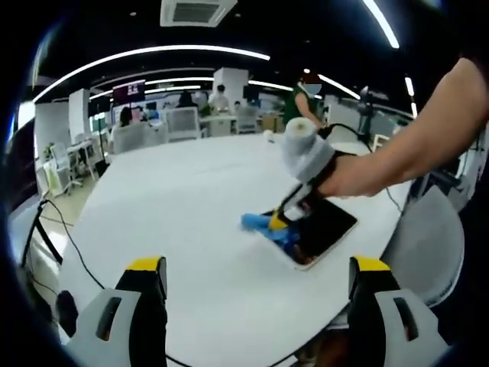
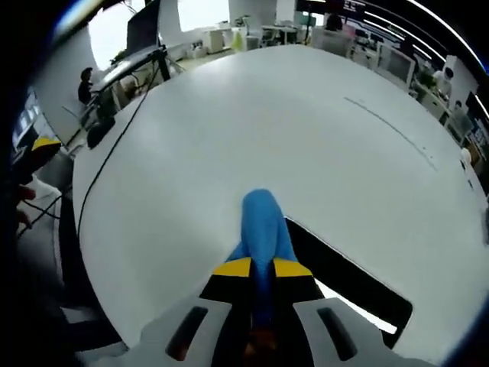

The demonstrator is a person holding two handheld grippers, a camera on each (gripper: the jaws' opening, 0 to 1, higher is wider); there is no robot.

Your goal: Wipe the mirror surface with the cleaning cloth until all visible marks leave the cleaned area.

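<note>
Bright strip lights run across the ceiling of a big open office, and desks, chairs and a few people sit far back behind a large round white table [image 1: 176,199]. On that table, toward its right side in the left gripper view, lies the mirror [image 1: 325,229], a flat rectangular panel with a dark reflecting face and a pale edge. A person's bare forearm [image 1: 412,145] reaches in from the right there, the hand wrapped round the right gripper [image 1: 281,222], which points down at the near-left corner of the mirror. Its yellow-tipped jaws are pressed together on the blue cleaning cloth [image 1: 267,225], which is bunched up and lies partly on the mirror's edge and partly on the white tabletop just beside it.

From the right gripper view the same cloth [image 2: 261,229] sticks forward out of the pinched jaws of that gripper [image 2: 262,269], with the dark mirror [image 2: 344,275] stretching off to the right underneath and a bright strip reflected in it.

Low in the left gripper view the left gripper [image 1: 256,275] stands with jaws spread wide and nothing between them, well apart from the mirror. Black cables [image 1: 61,229] trail over the table's left edge.
</note>
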